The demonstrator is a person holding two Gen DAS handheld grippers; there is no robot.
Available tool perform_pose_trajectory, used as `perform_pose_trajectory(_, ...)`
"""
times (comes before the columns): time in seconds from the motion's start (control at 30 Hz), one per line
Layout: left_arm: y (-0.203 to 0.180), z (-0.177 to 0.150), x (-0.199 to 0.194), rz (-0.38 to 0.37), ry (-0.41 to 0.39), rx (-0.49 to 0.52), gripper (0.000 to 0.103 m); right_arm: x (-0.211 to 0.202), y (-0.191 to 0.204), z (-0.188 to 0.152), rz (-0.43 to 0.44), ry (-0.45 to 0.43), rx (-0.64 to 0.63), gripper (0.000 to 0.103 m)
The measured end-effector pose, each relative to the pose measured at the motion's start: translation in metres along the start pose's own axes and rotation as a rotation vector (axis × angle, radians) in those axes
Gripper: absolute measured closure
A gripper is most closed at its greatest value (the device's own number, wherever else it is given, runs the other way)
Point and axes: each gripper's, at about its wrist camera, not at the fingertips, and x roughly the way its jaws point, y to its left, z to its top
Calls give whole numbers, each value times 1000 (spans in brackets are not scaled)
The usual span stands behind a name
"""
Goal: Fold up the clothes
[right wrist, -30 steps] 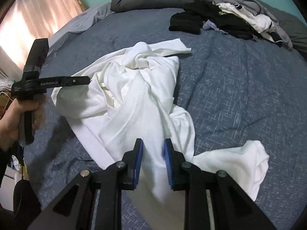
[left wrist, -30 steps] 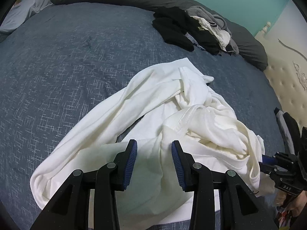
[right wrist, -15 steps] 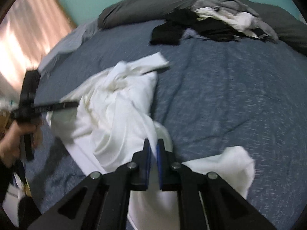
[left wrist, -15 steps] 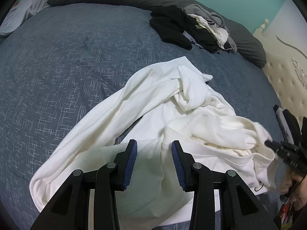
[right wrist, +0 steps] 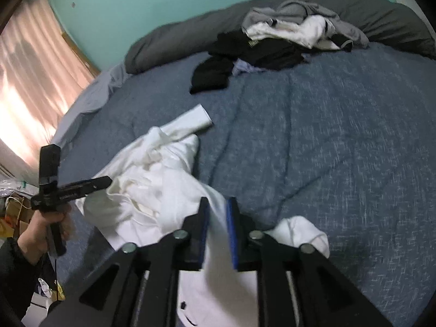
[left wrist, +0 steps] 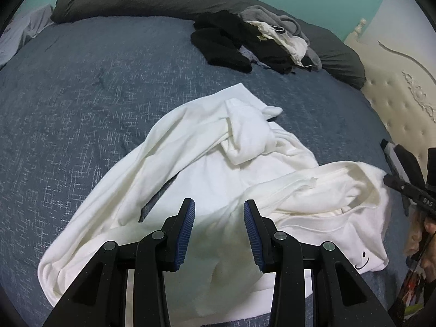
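Your white long-sleeved cotton garment (left wrist: 218, 169) lies crumpled on the blue-grey speckled bed cover (left wrist: 81, 95), near the foot edge closest to you. It is not folded: one sleeve (left wrist: 114, 190) trails out toward the left, the other is bunched and knotted across the middle (left wrist: 245, 133), and the body is heaped in loose ridges with no flat panel or straight crease anywhere. A small dark mark shows near the hem at the right (left wrist: 363, 259).

Left tool (left wrist: 219, 234): fingers apart, hovering just above the near part of the garment, gripping nothing.

Right tool (right wrist: 218, 234): fingers close together with a narrow gap between them. White cloth sits in that gap and below it, but the right wrist view is blurred and I cannot tell whether the pads actually pinch the cloth or merely stand over it.

At the far side of the bed, against the long dark grey bolster pillow (left wrist: 150, 0), sits a mixed heap of black, grey and white clothes (left wrist: 253, 43). That heap is jumbled, not stacked; no neat folded pile shows anywhere in either view.

Judgement on progress: no folded item is visible. The white garment needs spreading flat and its sleeves freed before any fold can hold, and the heap beyond it remains to be dealt with.
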Motion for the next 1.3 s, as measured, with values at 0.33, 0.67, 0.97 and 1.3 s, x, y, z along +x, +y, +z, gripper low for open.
perform_pose_trajectory(0.33, 1, 0, -2, -18, 23, 24, 62, 18, 24, -6, -13, 100, -168, 65)
perform_pose_trajectory(0.67, 2, -2, 4, -65, 57, 72, 50, 65, 16, -6, -26, 220, -259, 54)
perform_pose_trajectory(0.97, -10, -4, 10, -94, 54, 120, 50, 55, 13, -8, 18, 164, -310, 96)
perform_pose_trajectory(1.3, -35, -12, -9, -92, 41, 248, 50, 8, 21, -9, 29, 78, -355, 98)
